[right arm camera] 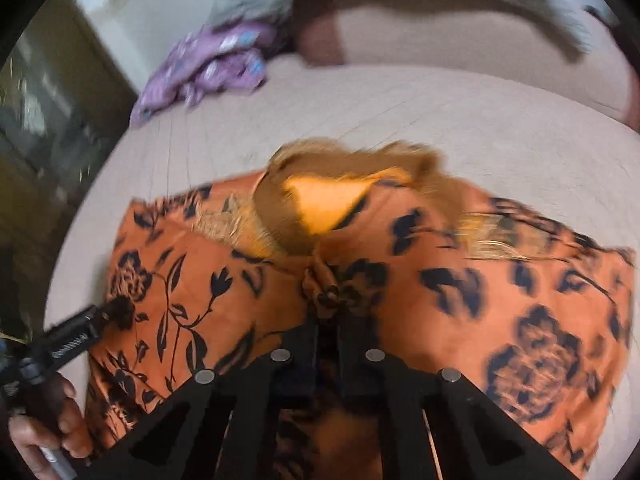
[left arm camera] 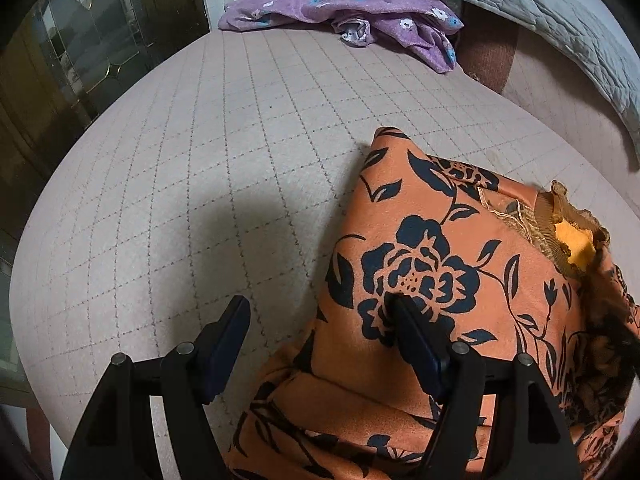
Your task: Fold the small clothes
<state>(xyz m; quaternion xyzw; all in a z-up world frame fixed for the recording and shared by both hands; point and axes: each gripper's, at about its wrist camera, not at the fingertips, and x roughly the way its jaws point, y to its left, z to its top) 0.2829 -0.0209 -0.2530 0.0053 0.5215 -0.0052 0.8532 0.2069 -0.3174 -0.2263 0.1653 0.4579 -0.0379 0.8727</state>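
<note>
Left tool [left arm camera: 320, 316]: fingers spread wide, one fingertip [left arm camera: 394, 304] resting on the orange floral garment [left arm camera: 432, 248], the other over bare bed cover [left arm camera: 200, 140]; nothing pinched. Right tool [right arm camera: 326, 312]: fingers pressed together, pinching a gathered fold of the same garment just below its neckline [right arm camera: 320, 208], as far as the blurred right wrist view allows. The garment lies on the bed at its near side, partly folded, collar pointing away from the person, one side already doubled over. A hand [right arm camera: 44, 420] holding the left tool shows at the lower left of the right wrist view.

Step in hand, as judged: carrying a pinched fold across while the other tool pins the cloth. To do it well, hold the pinning fingertip steady on the cloth, keep the pinch on both layers, draw the fold flat and lay its edge parallel to the folded side before letting go.

Count: two tools; one orange garment; one purple flowered garment [left arm camera: 340, 8], crumpled at the far edge; one grey quilted blanket [left arm camera: 540, 12].
</note>
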